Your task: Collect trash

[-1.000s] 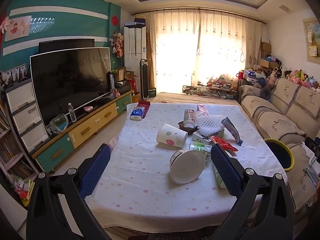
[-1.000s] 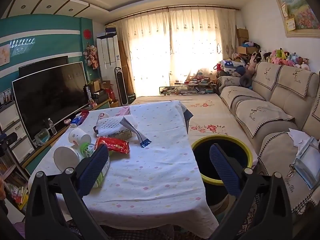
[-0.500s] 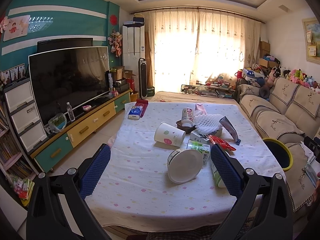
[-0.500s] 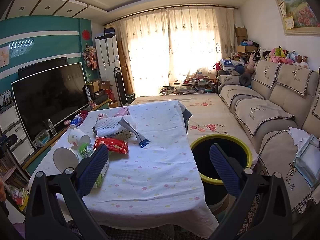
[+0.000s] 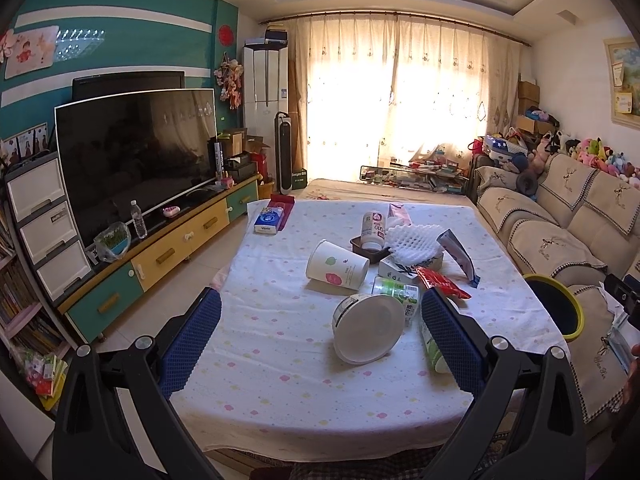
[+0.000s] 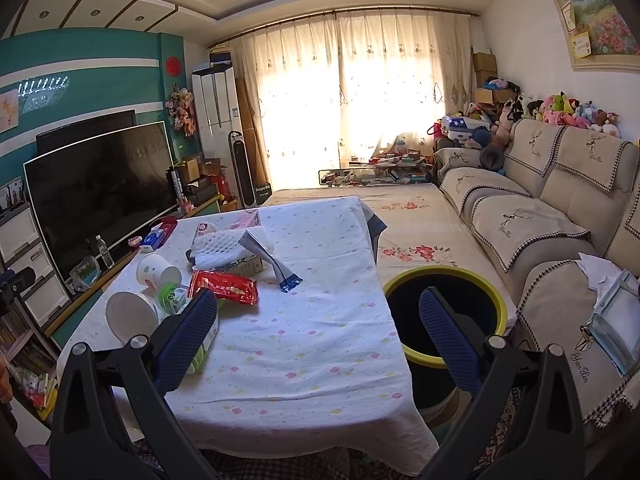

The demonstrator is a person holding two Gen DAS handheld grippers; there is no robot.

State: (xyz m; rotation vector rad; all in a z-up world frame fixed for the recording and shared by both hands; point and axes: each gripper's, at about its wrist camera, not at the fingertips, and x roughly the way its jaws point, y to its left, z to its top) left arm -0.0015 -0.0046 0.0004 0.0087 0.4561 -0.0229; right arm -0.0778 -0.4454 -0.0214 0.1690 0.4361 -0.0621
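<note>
Trash lies on the cloth-covered table point(image 5: 280, 344): a tipped white tub point(image 5: 368, 328), a tipped paper cup point(image 5: 336, 266), a red snack packet point(image 5: 442, 282), white foam netting point(image 5: 412, 238), a grey-blue pouch point(image 5: 458, 254), a white bottle point(image 5: 372, 230) and a green-labelled bottle point(image 5: 432, 340). A black bin with a yellow rim point(image 6: 444, 316) stands at the table's right side. My left gripper point(image 5: 320, 336) is open and empty, above the table's near edge. My right gripper point(image 6: 318, 340) is open and empty, near the table's right corner beside the bin.
A TV point(image 5: 132, 152) on a low cabinet point(image 5: 160, 256) runs along the left. A sofa point(image 6: 560, 216) with soft toys is on the right, papers point(image 6: 612, 312) on its seat. A blue tissue pack point(image 5: 268, 218) sits at the table's far left.
Both views shift only slightly; the left gripper has drifted a little. Both grippers stay open and empty. Nothing on the table has moved.
</note>
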